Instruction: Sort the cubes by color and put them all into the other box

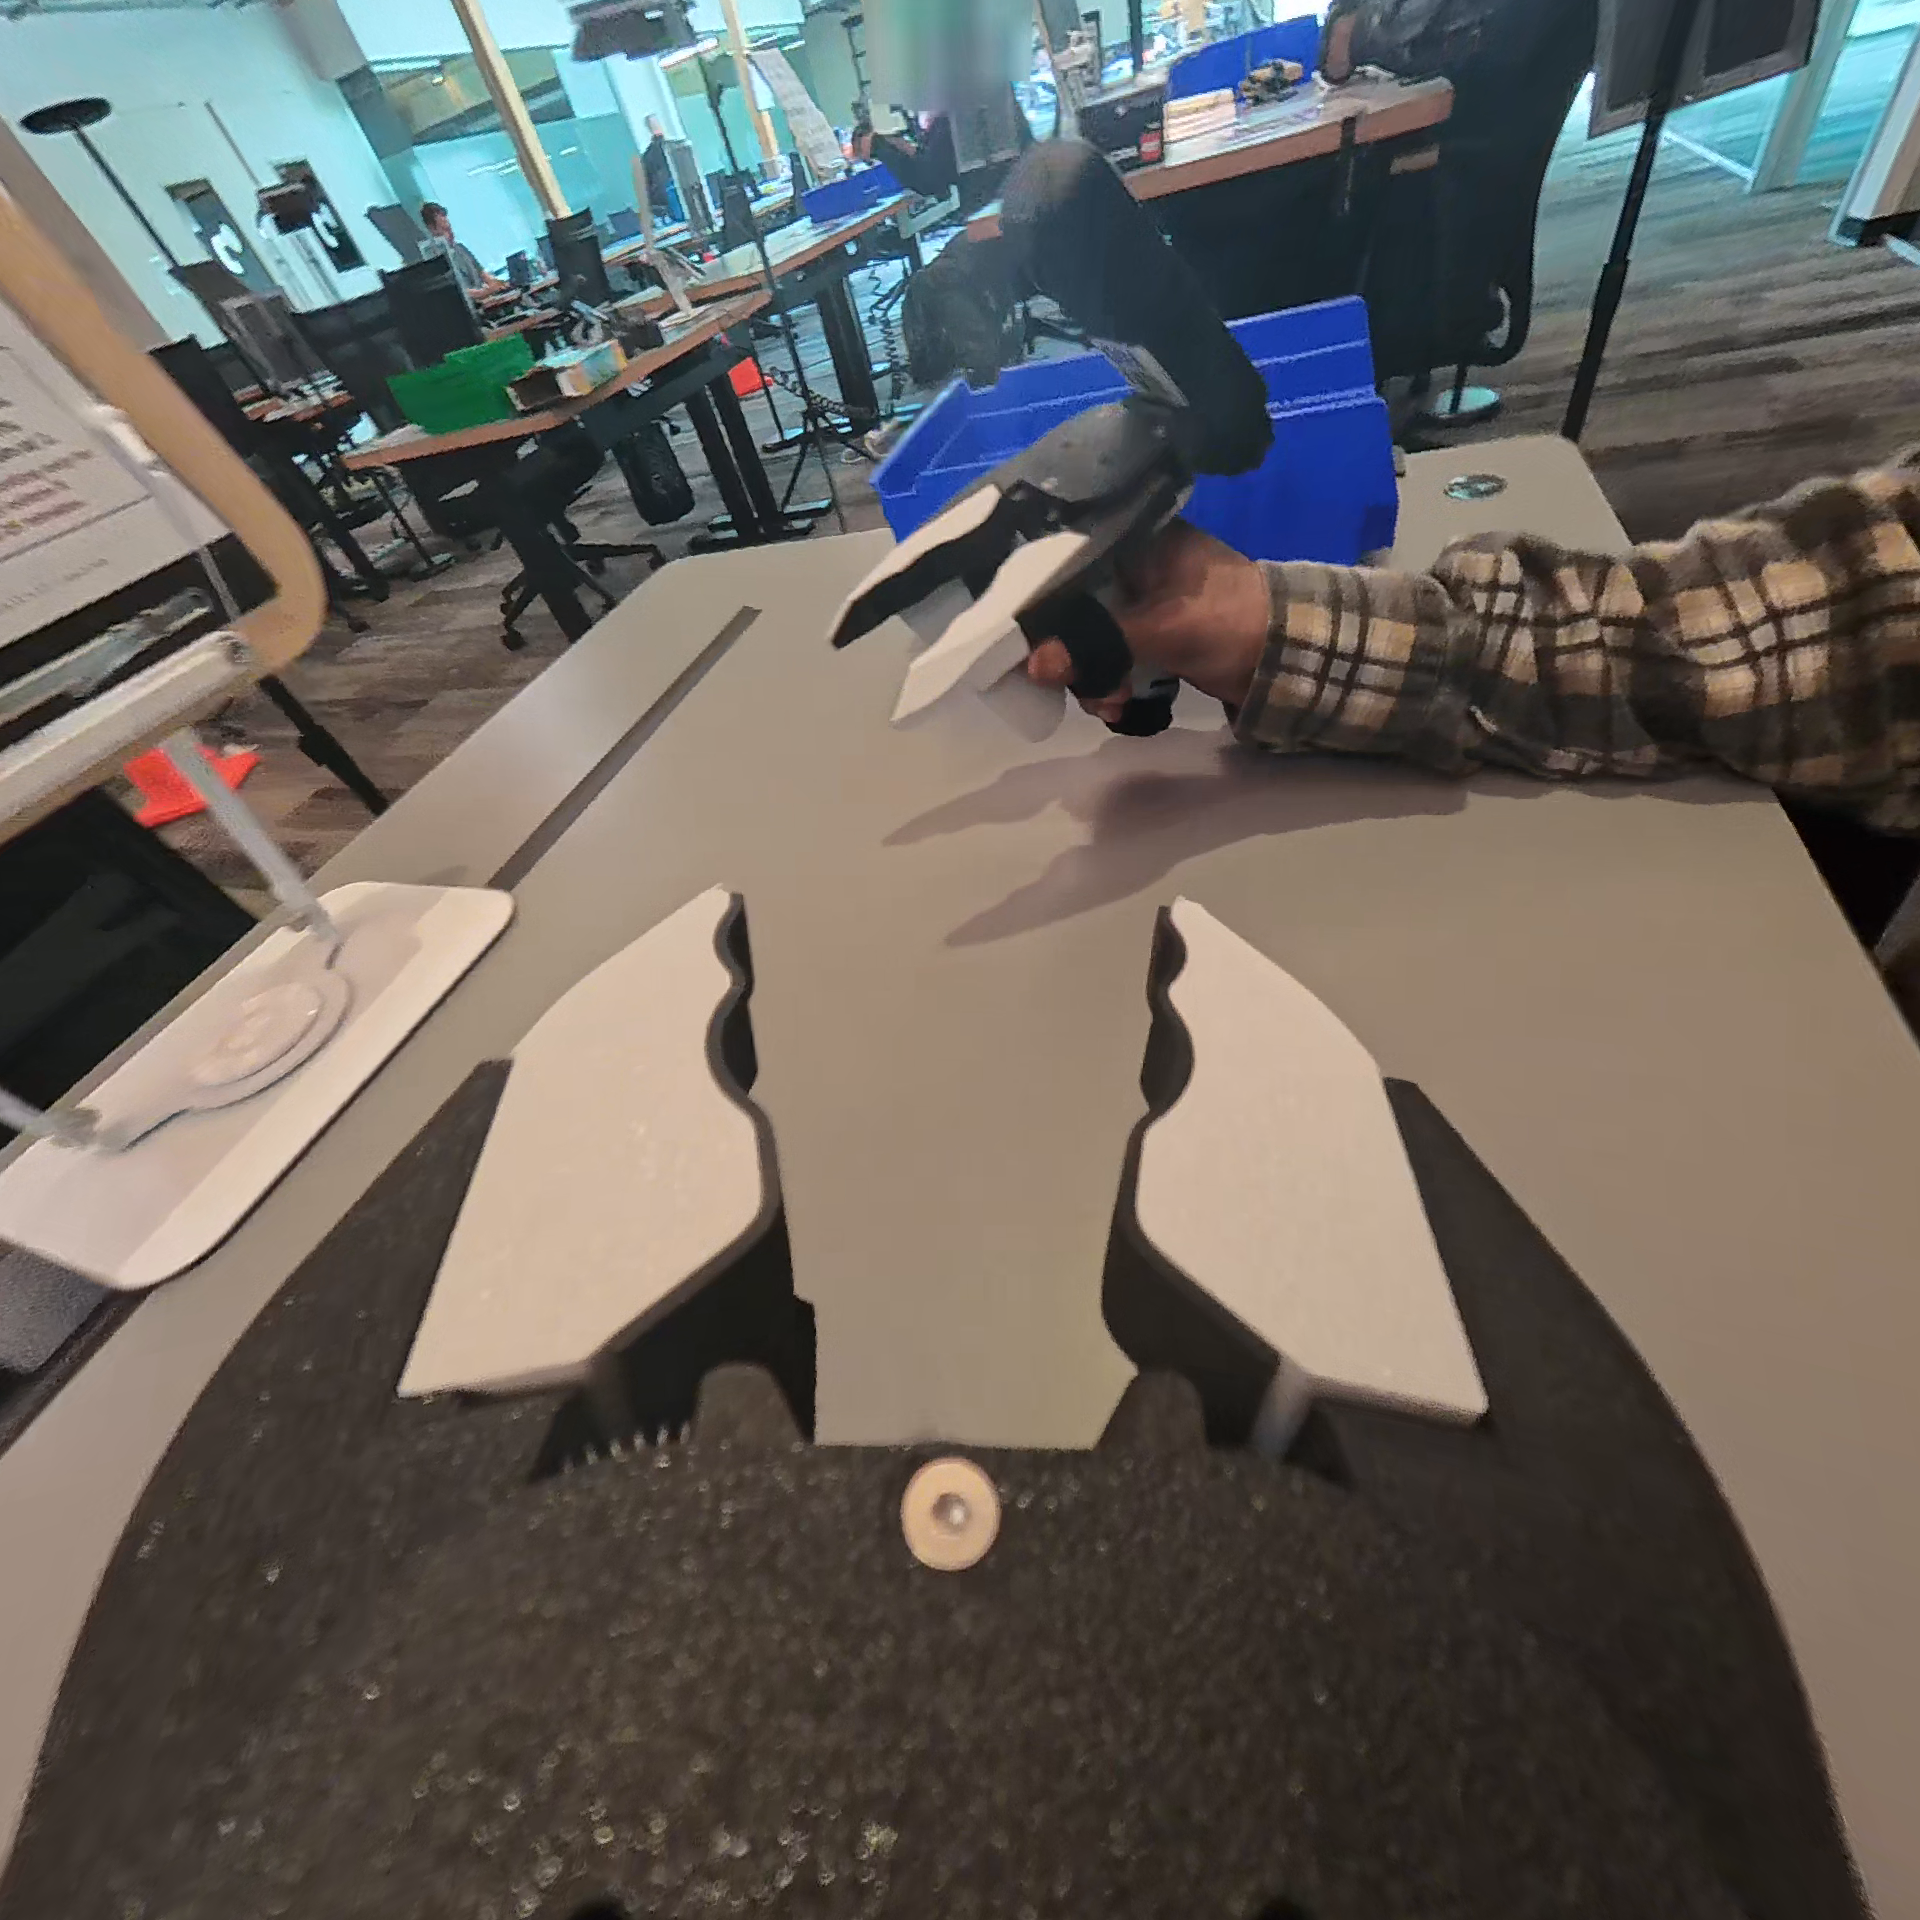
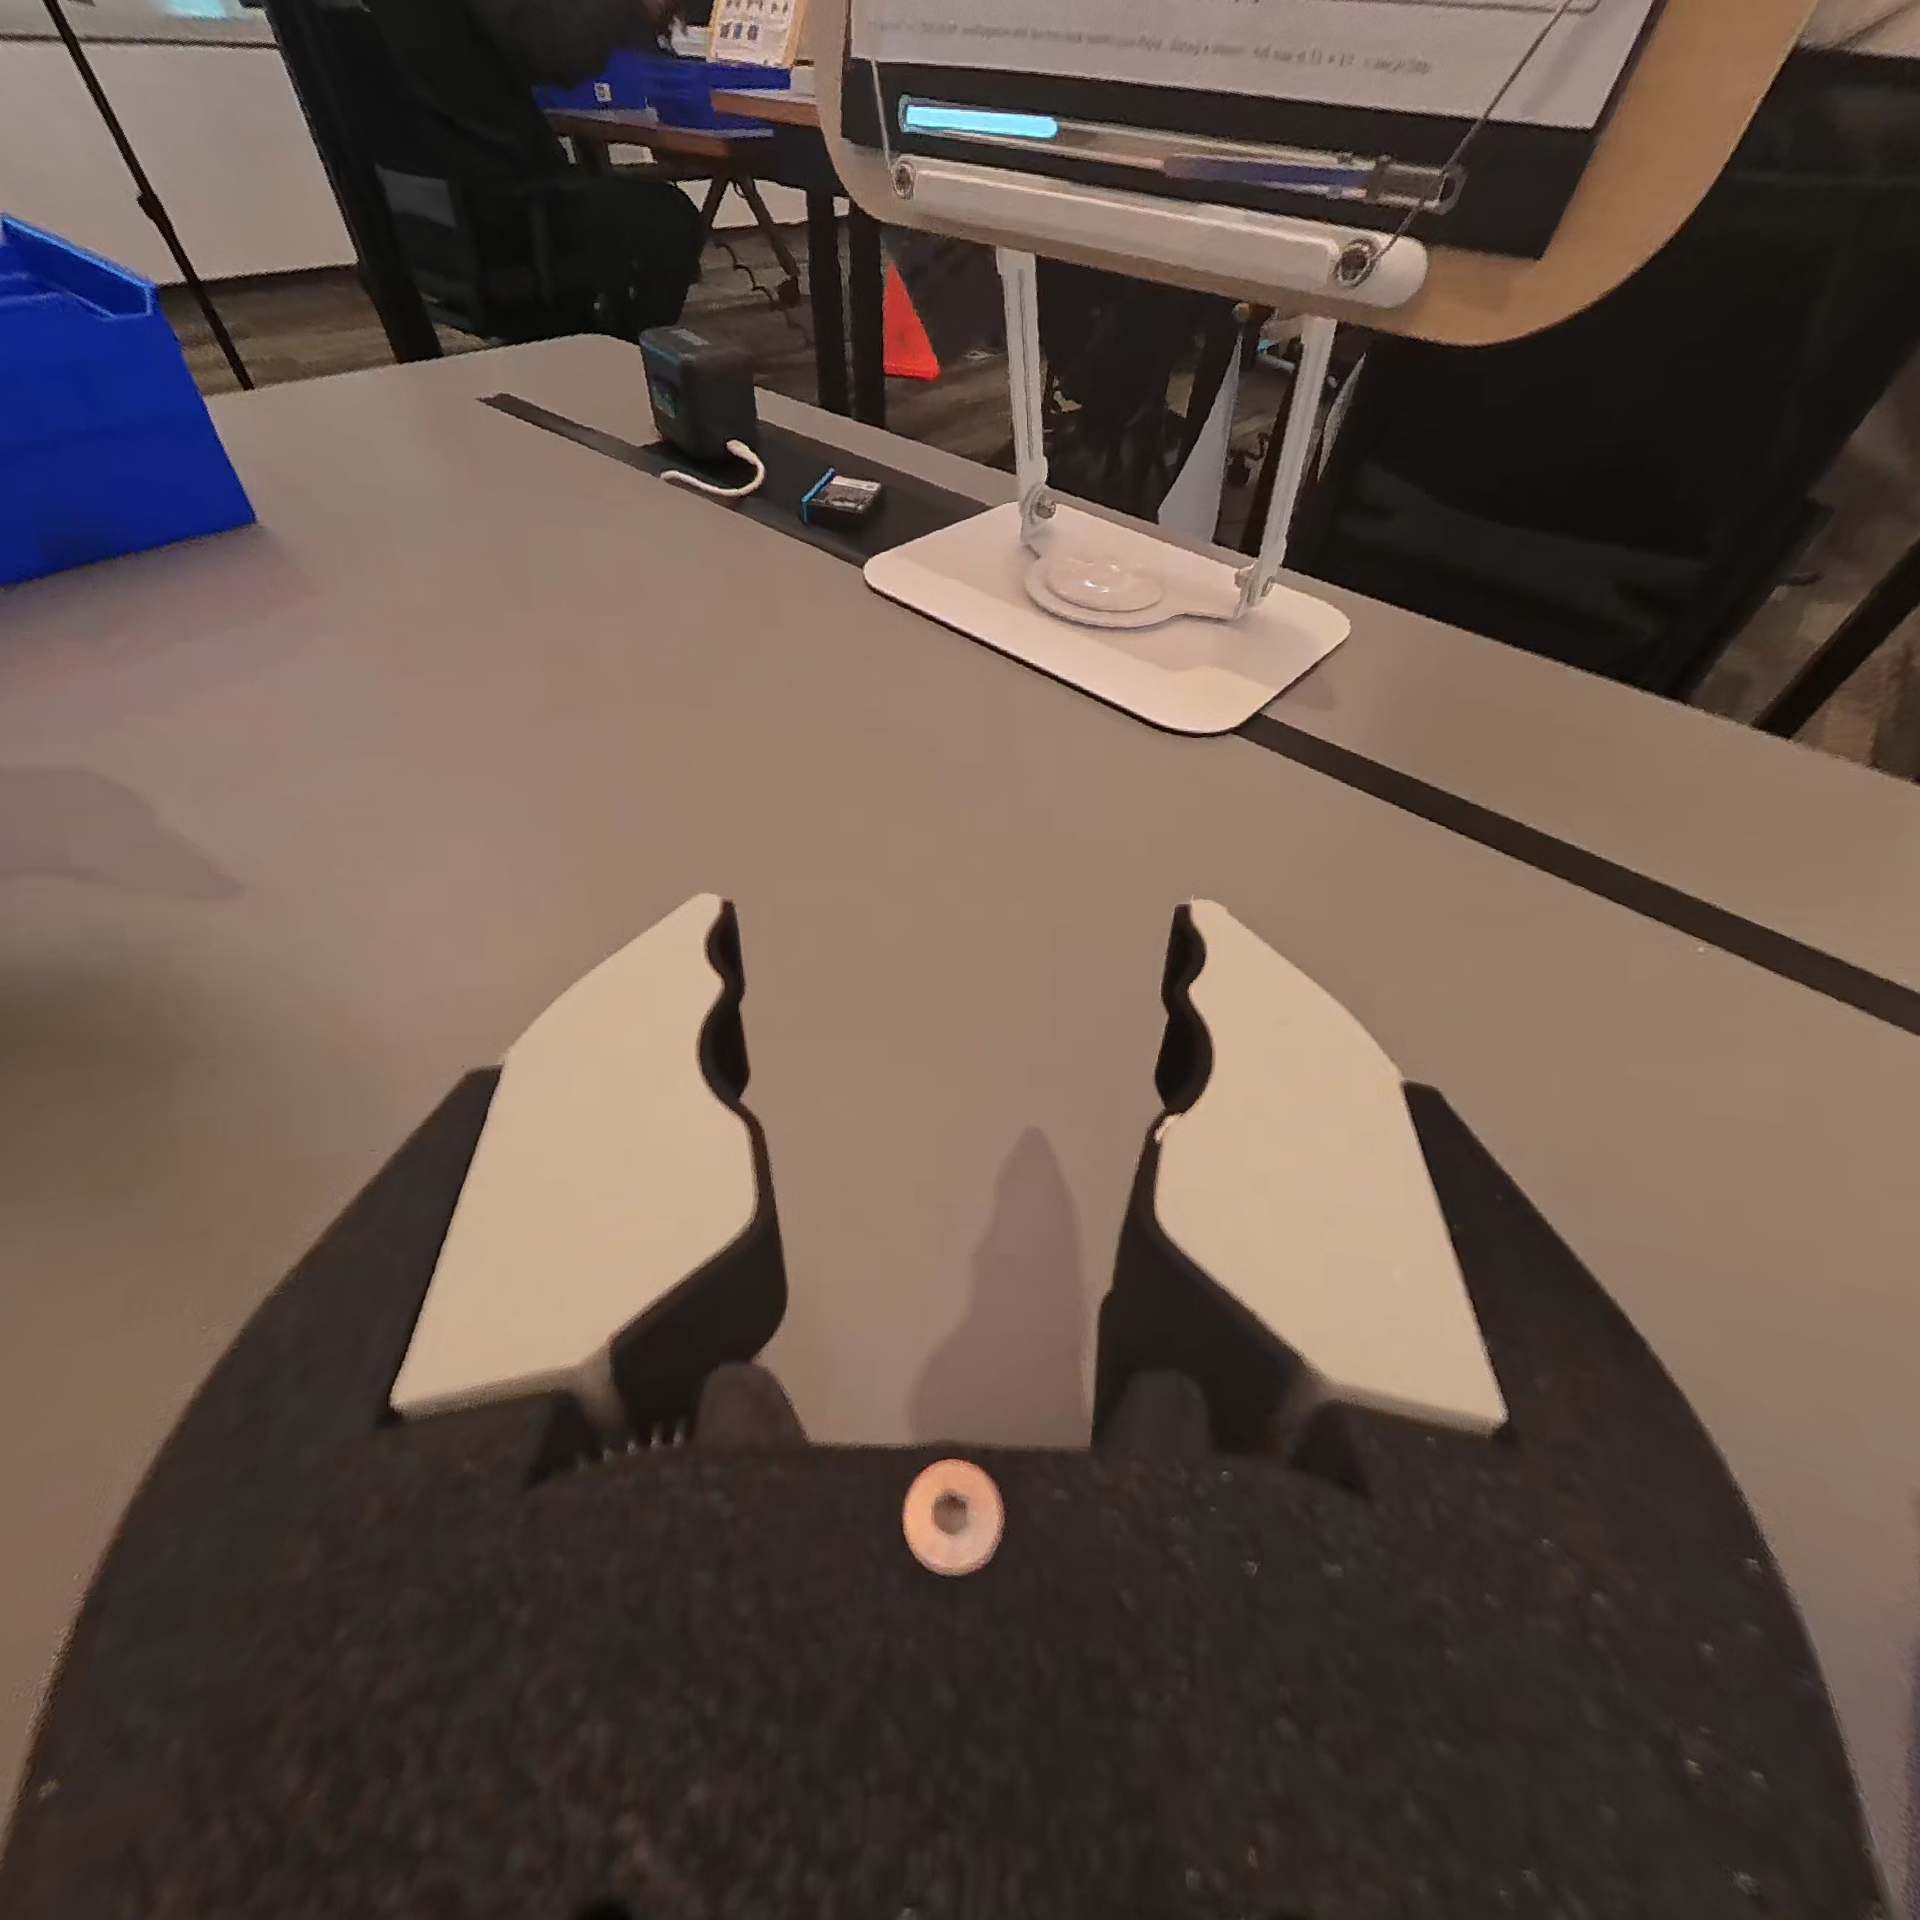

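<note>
both white-fingered grippers, left and right, hang released and empty over the grey table; no cubes visible, so next likely reaching the blue plastic bin.

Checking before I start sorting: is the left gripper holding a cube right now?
No, the left gripper is open, with only the bare grey table showing between its white fingers, and no cube shows in either view.

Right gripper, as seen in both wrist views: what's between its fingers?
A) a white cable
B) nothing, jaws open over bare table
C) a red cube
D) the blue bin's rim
B: the right gripper has its jaws spread with only grey table showing in the gap, and the left wrist view shows the same gripper open and empty.
</note>
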Tool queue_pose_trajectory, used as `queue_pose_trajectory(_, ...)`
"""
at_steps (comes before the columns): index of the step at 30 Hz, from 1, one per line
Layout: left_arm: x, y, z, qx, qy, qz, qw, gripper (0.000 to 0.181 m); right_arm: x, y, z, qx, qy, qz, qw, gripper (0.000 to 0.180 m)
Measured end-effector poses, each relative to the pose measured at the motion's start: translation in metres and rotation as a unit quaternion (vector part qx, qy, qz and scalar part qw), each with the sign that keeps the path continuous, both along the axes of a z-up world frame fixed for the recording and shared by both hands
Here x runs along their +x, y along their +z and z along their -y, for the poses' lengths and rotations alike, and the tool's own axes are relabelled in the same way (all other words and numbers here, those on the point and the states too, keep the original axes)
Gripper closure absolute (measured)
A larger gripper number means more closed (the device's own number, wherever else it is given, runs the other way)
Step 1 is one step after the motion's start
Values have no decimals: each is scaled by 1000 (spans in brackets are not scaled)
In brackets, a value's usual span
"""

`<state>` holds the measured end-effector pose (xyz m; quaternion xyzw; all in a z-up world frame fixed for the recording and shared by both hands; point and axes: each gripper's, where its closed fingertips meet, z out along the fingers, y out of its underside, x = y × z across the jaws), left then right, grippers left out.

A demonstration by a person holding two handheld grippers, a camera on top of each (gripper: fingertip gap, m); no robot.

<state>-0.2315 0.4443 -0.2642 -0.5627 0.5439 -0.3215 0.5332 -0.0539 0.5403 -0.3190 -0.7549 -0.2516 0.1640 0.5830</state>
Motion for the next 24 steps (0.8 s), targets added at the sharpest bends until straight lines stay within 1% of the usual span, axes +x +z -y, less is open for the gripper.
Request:
queue_pose_trajectory(3, -38, 32, 0, 5, 29, -3, 1000, 108, 3, 4, 0, 18, -5, 13, 1000, 103)
queue_pose_trajectory(6, -100, 70, 0, 25, 74, -25, 997, 108, 8, 5, -2, 22, -12, 16, 1000, 104)
queue_pose_trajectory(8, -153, 85, -3, 29, 110, -65, 991, 105, 12, 6, -3, 24, -17, 15, 999, 104)
queue_pose_trajectory(10, -210, 86, -8, 22, 141, -123, 982, 104, 15, 7, -5, 24, -23, 19, 999, 104)
queue_pose_trajectory(13, -294, 66, -22, -1, 190, -210, 959, 105, 16, 7, -9, 17, -28, 16, 999, 104)
queue_pose_trajectory(16, -352, 31, -36, -37, 205, -270, 940, 106, 11, 8, -14, 7, -28, 4, 1000, 104)
queue_pose_trajectory(18, -372, 4, -42, -60, 192, -299, 933, 108, 6, 9, -16, 1, -26, 1, 1000, 104)
queue_pose_trajectory(21, -386, -32, -49, -67, 155, -347, 922, 111, -2, 12, -18, -3, -21, 12, 1000, 104)
queue_pose_trajectory(24, -394, -57, -60, -71, 130, -377, 915, 111, -9, 17, -18, -6, -14, 27, 1000, 104)
